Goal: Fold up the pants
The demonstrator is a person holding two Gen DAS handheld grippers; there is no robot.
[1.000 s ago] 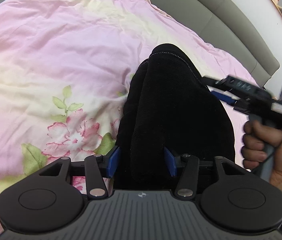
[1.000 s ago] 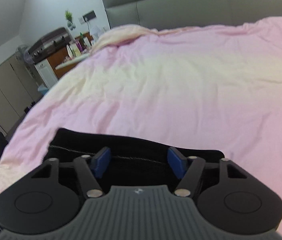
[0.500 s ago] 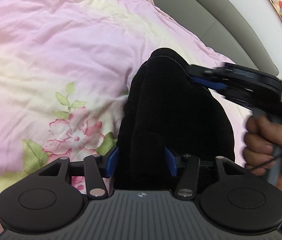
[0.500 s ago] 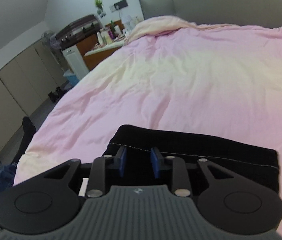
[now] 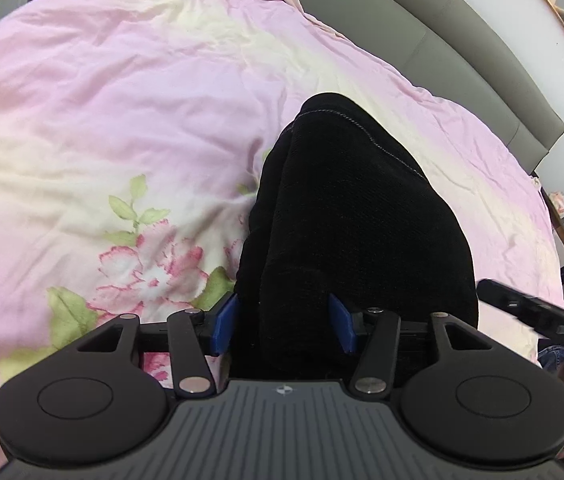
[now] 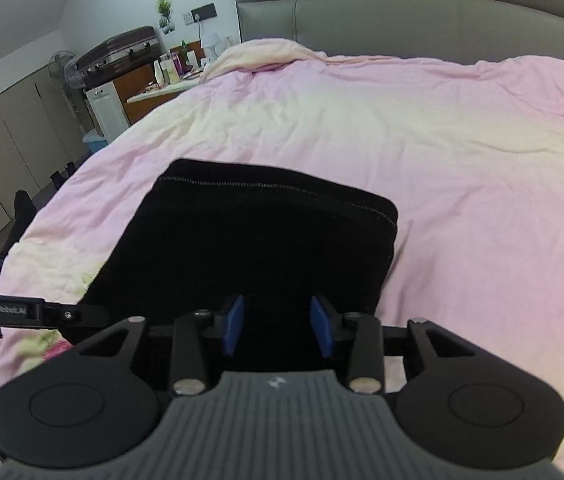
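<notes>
Black folded pants (image 5: 354, 216) lie flat on the pink duvet (image 5: 121, 120), a stitched hem at the far end. My left gripper (image 5: 284, 322) stands open over the near end. The fabric runs under and between its blue pads (image 5: 225, 322), whose inner faces stay bare. In the right wrist view the pants (image 6: 257, 248) stretch ahead. My right gripper (image 6: 275, 326) is over their near edge. Its jaws are opening, with cloth below them and nothing pinched. The right gripper (image 5: 494, 292) also shows beside the pants' right edge, and the left gripper (image 6: 93, 314) reaches their left edge.
A grey padded headboard (image 6: 422, 16) closes the far side of the bed. A flower print (image 5: 153, 268) marks the duvet left of the pants. Beyond the bed's left edge stand a dresser with bottles (image 6: 161, 76), a suitcase (image 6: 121, 48), a fan (image 6: 63, 68) and a blue bin (image 6: 95, 142).
My right gripper narrowed at the far hem, then drew back along the pants' right side to their near end and widened again. The left gripper and the pants kept still.
</notes>
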